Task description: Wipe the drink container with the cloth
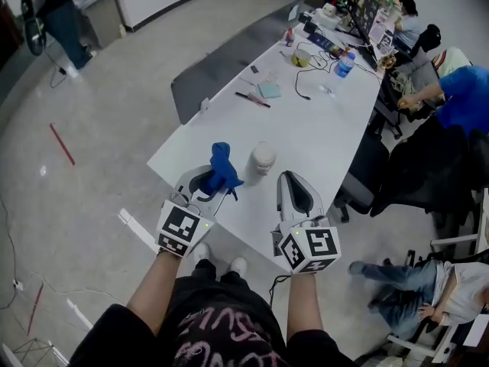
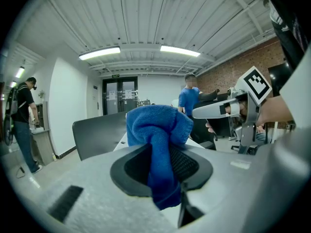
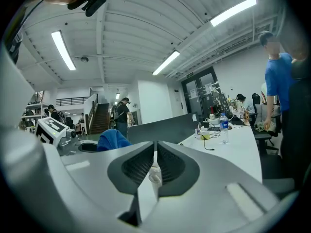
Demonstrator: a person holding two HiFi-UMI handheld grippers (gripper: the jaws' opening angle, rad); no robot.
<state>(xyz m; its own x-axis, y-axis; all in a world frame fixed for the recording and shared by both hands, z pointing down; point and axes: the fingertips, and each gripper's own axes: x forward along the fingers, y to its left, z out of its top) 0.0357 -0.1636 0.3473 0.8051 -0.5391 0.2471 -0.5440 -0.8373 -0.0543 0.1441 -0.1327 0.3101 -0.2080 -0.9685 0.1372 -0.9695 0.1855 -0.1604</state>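
Now we hold both tools out over the near corner of the white table [image 1: 321, 128]. Our left gripper [image 1: 216, 179] has its jaws clamped on the blue cloth [image 1: 222, 167]. In the left gripper view the cloth [image 2: 158, 125] is squeezed between the dark ribbed pads, bunches up above them and hangs a little way below. Our right gripper [image 1: 293, 179] sits to the right of it, and the two are apart from each other. In the right gripper view its jaws [image 3: 155, 155] are pressed almost together, leaving only a thin slit. A small pale shape shows in that slit, but we cannot tell what it is.

The drink container [image 1: 263, 159], a pale cup-like vessel, stands upright on the table. It sits between the two gripper tips and slightly beyond them, just beside the cloth, and neither tool grips it. Farther along the table we see cables, small items and a water bottle [image 1: 344, 63]. A person in a blue shirt [image 1: 466, 98] sits at the table's far right side.
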